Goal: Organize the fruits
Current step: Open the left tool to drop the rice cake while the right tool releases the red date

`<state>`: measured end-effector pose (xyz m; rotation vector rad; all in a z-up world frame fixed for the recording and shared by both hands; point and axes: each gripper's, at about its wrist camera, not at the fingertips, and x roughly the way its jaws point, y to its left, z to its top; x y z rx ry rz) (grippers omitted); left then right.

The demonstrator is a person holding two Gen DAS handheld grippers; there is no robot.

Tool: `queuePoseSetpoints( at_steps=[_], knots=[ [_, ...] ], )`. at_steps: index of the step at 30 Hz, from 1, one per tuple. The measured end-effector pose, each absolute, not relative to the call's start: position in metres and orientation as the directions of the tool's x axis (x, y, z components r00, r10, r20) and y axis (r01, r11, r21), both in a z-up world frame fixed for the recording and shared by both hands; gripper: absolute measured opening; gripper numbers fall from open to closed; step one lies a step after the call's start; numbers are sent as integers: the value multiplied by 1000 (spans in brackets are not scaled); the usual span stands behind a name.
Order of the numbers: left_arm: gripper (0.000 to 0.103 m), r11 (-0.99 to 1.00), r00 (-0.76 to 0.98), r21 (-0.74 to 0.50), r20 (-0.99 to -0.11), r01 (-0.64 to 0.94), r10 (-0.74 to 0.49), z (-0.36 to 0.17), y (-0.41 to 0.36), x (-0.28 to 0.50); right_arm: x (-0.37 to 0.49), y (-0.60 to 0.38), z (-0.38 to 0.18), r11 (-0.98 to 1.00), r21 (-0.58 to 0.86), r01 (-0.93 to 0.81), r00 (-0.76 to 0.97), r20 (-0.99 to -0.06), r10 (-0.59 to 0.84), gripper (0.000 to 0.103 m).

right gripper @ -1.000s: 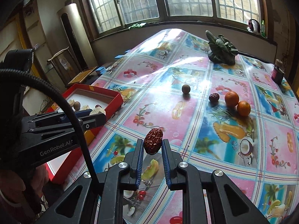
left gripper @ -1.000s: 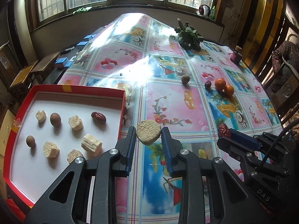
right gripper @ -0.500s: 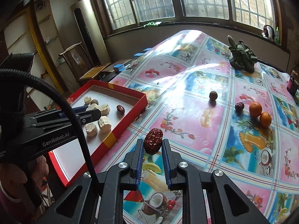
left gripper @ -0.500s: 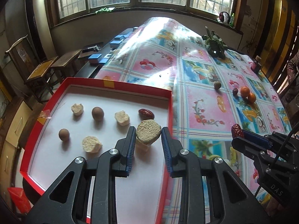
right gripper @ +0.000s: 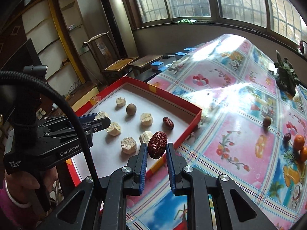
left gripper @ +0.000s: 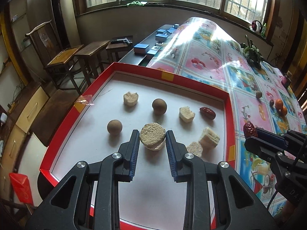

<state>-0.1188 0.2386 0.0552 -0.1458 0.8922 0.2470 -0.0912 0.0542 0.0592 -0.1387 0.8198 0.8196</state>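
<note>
At the far left we see wooden chairs [left gripper: 63, 59] beside the tabletop [left gripper: 247, 103]. Next comes the red tray [left gripper: 228, 115], its white floor carrying pale dried-fruit chunks [left gripper: 130, 99], two brown round fruits [left gripper: 159, 106] and a dark red date [left gripper: 207, 112]. Above that tray our left tool [left gripper: 152, 140] is pinching a rough tan disc of dried fruit [left gripper: 152, 136] between its blue pads. Just right of the tray's wall, over its near corner, our right tool [right gripper: 157, 149] is clamped on a wrinkled red jujube [right gripper: 157, 144]. Farther right, on the patterned cloth, lie another brown round fruit [right gripper: 266, 121], a small dark fruit [right gripper: 287, 137] and two oranges [right gripper: 299, 142] touching each other. A green leafy thing [right gripper: 286, 76] sits beyond them.
</note>
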Motion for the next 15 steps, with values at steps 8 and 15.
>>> queuePoseSetpoints(
  at_steps=[8,15],
  knots=[
    [27,961,581,-44,-803,-274,129,42,248,-120,-86,99,47,646,175,-743,344,-728,593,19],
    [27,964,576,-39,-808,-263,125,37,244,-114,-65,131,39,630,146,-763,324,-756,569,19]
  ],
)
